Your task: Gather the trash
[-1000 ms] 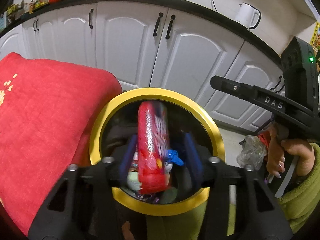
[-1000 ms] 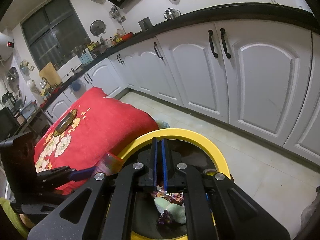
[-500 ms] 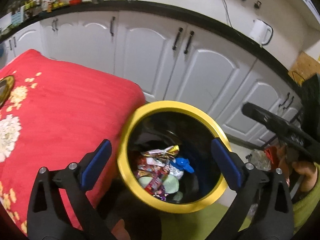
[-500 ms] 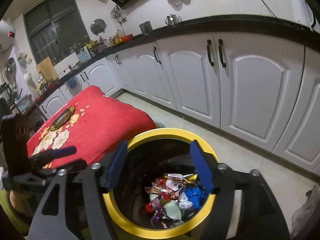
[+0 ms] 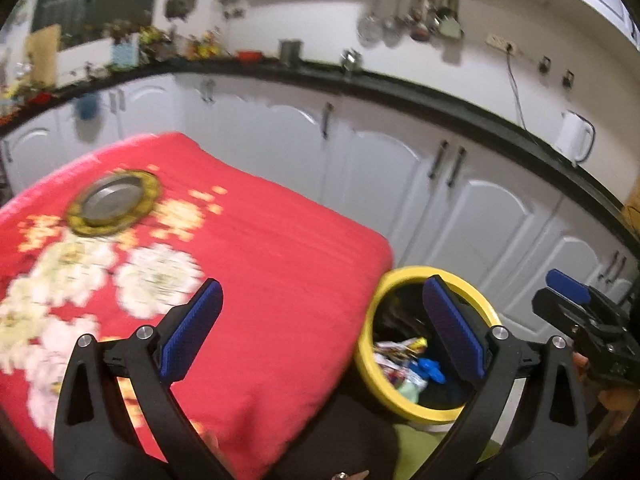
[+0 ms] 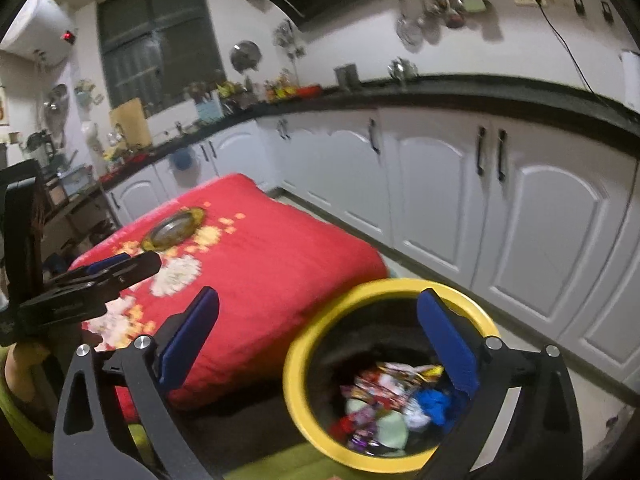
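Trash (image 6: 394,404): wrappers, now lying in the yellow-rimmed bin (image 6: 320,316) beside the red-clothed desk (image 5: 280,264). We have just opened both jaws over it; left hand-held gripper (image 5: 320,332) and right hand-held gripper (image 6: 316,340) stand wide and empty, the red packet dropped in. We judge that load delivered. No writing readable.

Motion blur smears the tablecloth's flowers (image 5: 156,280); the bin's wrappers (image 6: 384,400) are too jumbled to identify.
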Tool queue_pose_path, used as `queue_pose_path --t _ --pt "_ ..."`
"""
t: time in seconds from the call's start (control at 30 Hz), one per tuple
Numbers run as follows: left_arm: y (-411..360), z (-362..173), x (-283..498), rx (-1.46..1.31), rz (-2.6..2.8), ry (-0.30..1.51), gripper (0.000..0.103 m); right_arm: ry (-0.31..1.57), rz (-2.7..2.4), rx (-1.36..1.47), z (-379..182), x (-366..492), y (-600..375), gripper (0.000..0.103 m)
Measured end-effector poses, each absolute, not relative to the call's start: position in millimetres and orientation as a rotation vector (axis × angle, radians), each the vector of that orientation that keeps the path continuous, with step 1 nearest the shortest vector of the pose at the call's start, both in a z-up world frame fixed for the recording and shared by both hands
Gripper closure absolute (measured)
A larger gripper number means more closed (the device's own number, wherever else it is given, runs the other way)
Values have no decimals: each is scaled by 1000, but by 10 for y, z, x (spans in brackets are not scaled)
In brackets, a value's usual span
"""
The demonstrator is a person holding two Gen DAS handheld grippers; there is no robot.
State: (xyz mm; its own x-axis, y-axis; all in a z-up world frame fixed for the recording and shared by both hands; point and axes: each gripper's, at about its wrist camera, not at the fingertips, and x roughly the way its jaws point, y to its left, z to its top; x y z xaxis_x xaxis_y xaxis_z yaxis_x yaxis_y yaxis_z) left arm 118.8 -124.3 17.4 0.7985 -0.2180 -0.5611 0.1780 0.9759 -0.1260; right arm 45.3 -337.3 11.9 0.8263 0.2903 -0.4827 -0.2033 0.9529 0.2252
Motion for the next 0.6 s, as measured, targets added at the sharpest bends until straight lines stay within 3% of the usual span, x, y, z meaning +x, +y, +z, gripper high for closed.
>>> queue_pose_path --t 0.6 --pt "-452 392 213 -38 -14 380 11 144 234 59 287 -268 -2697 6"
